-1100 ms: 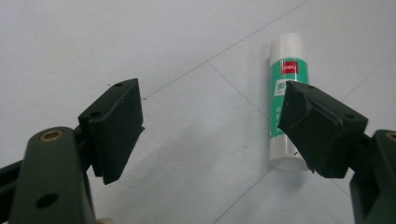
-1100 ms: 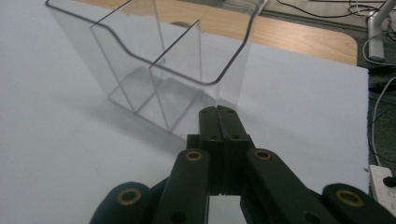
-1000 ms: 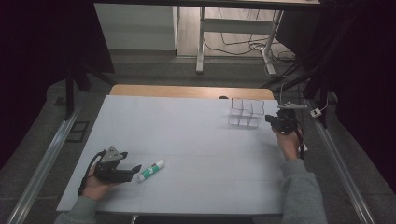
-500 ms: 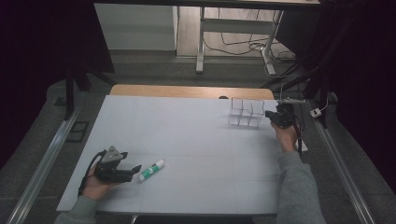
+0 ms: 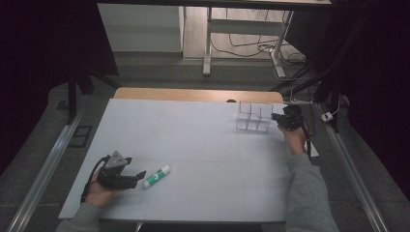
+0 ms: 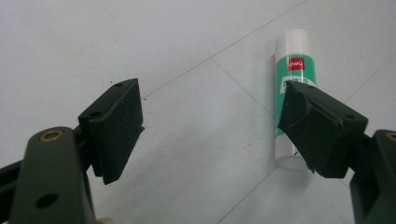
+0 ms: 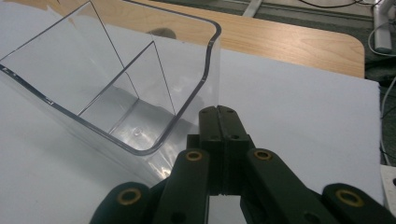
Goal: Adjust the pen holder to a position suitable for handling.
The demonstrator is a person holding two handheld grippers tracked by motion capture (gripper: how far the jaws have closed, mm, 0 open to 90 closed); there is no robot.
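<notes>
At the lower left of the high view, nearest the person, the left hand-held gripper (image 5: 140, 174) rests low on the white desk (image 5: 193, 145), its jaws spread wide apart and grasping nothing. One glue stick (image 5: 157, 176) lies flat on the desk just past those jaw tips, white-capped with a green label, running slantwise toward the upper right. In the left gripper view the same left hand-held gripper (image 6: 210, 123) shows bare desk between its two black pads, while the glue stick (image 6: 293, 74) lies at the right of the frame, its near end tucked behind the right-hand jaw; whether that jaw touches it I cannot tell.

Farther off, at the upper right of the high view, the right hand-held gripper (image 5: 276, 117) points left at one clear plastic organizer (image 5: 251, 117) with several compartments, which stands near the desk's far right edge. In the right gripper view the right hand-held gripper (image 7: 218, 116) has its jaws clenched flat together with nothing between them, the tips just beside the rounded corner of the clear plastic organizer (image 7: 93, 79), which fills the upper left of that frame. Whether they touch the wall I cannot tell.

Counted: two hand-held grippers, one glue stick, one organizer.
</notes>
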